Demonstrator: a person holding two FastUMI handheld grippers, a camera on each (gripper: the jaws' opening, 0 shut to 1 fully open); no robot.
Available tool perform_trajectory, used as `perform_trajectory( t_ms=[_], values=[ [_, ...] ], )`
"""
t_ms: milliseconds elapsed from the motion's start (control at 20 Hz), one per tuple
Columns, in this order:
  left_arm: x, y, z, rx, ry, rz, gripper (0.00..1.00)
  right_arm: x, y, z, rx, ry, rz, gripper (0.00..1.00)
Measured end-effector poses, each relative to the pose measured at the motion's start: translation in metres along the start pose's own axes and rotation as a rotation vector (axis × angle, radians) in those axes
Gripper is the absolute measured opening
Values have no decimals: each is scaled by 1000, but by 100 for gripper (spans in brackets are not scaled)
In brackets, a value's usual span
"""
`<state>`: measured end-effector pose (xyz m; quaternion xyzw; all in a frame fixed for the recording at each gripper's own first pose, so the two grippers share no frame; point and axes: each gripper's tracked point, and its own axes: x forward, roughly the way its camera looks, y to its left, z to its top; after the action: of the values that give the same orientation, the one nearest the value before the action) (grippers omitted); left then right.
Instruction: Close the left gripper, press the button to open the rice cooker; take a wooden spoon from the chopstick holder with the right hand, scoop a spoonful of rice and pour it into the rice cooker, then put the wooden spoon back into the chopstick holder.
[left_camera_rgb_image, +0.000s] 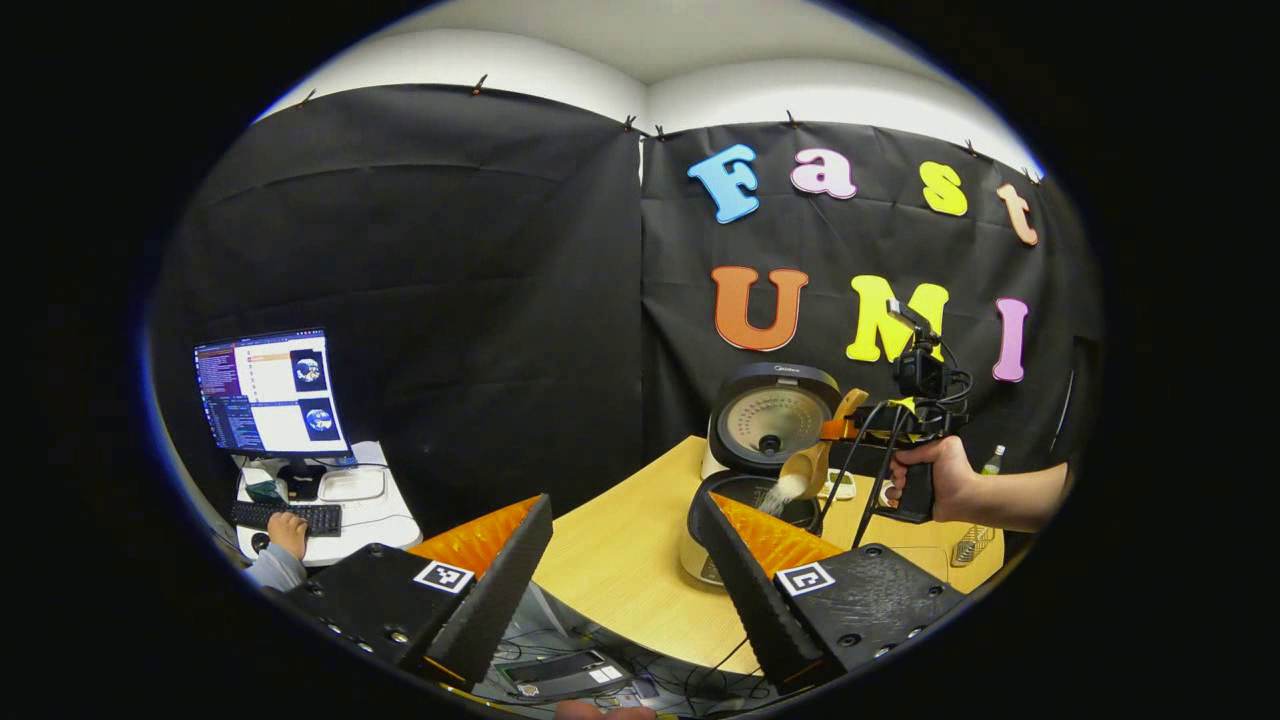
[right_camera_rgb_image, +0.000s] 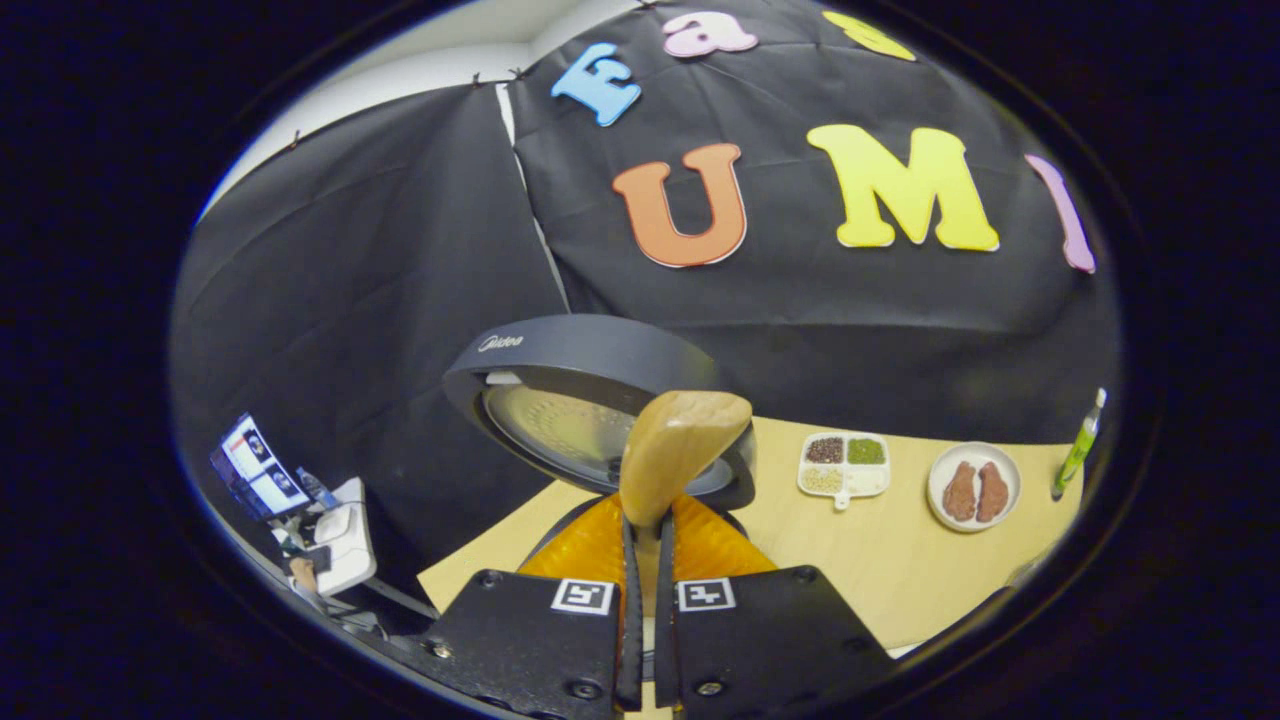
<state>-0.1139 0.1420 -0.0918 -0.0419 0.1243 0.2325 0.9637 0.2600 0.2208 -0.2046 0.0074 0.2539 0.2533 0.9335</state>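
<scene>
Left gripper (left_camera_rgb_image: 620, 575): fingers spread, nothing between them, near worktop (left_camera_rgb_image: 620, 560) edge.
Right gripper (right_camera_rgb_image: 645, 560): pinching wooden spoon (right_camera_rgb_image: 680, 450) handle.
Wooden spoon: tipped over open rice cooker (left_camera_rgb_image: 765, 450), rice (left_camera_rgb_image: 785, 490) spilling in.

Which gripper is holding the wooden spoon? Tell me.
The right gripper: its fingers clamp the wooden spoon over the open rice cooker. The left gripper is open, holding nothing.

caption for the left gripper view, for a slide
Right tongs tip rice from wooden spoon into open rice cooker.
</scene>
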Motion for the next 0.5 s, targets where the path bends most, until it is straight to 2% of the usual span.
perform_trajectory(
  t_ms=[300,500],
  values=[
    [-3,-1,0,0,-1,2,95,-1,14,6,-189,-36,-8,10],
    [-5,2,2,-14,-6,15,95,-7,38,13,-359,-69,18,10]
  ],
)
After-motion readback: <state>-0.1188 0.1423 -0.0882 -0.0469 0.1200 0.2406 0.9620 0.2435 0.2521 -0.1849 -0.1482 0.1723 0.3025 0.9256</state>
